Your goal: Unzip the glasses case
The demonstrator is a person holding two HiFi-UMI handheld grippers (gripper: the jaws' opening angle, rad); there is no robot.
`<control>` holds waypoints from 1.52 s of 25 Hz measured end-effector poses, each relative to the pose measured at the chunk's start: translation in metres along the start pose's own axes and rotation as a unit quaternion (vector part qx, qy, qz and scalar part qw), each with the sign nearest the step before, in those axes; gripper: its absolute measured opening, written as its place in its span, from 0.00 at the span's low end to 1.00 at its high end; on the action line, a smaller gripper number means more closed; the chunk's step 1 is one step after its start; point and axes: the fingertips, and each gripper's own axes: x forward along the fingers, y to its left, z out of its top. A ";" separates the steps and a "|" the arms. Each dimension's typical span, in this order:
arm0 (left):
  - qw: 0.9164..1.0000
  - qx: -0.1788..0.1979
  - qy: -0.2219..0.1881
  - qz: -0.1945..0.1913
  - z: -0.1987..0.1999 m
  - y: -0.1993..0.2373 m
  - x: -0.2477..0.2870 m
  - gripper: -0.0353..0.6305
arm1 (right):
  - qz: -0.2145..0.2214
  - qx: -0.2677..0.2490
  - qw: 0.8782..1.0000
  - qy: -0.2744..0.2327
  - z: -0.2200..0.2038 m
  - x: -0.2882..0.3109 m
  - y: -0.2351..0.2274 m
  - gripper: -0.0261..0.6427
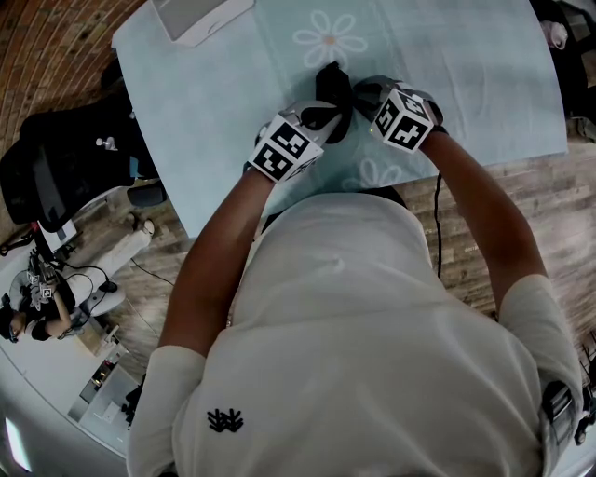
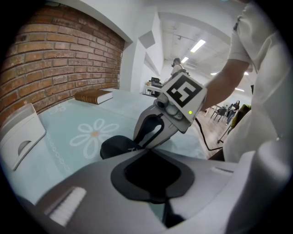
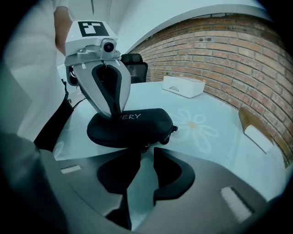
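Observation:
A black zip-up glasses case (image 1: 332,86) lies on the pale blue flowered tablecloth (image 1: 233,84), between my two grippers. In the right gripper view the case (image 3: 137,125) shows white print on top and zip pulls (image 3: 174,129) at its near right edge. My left gripper (image 3: 113,113) comes down on the case's left end, its fingers closed together on it. Seen from the left gripper view, the left gripper (image 2: 153,183) has its black pads meeting. My right gripper (image 3: 142,169) stands open by a narrow gap, with cloth showing through it, just short of the case's zip edge.
A white box (image 1: 200,14) sits at the table's far left corner. A brown book (image 2: 94,96) lies at the far end near the brick wall. A black office chair (image 1: 56,158) stands off the table's left side. The table's near edge (image 1: 372,177) is close to my body.

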 end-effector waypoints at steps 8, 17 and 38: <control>1.000 -0.005 -0.005 -0.002 -0.001 0.001 -0.001 0.13 | 0.030 -0.109 0.994 0.015 0.004 0.003 0.001 0.16; 1.000 -0.011 -0.010 -0.006 0.001 0.001 -0.002 0.13 | 0.109 -0.183 0.976 0.039 0.005 0.002 0.002 0.14; 1.000 -0.016 -0.012 -0.013 0.001 0.000 0.000 0.13 | 0.027 -0.122 0.991 0.037 0.004 0.000 -0.011 0.07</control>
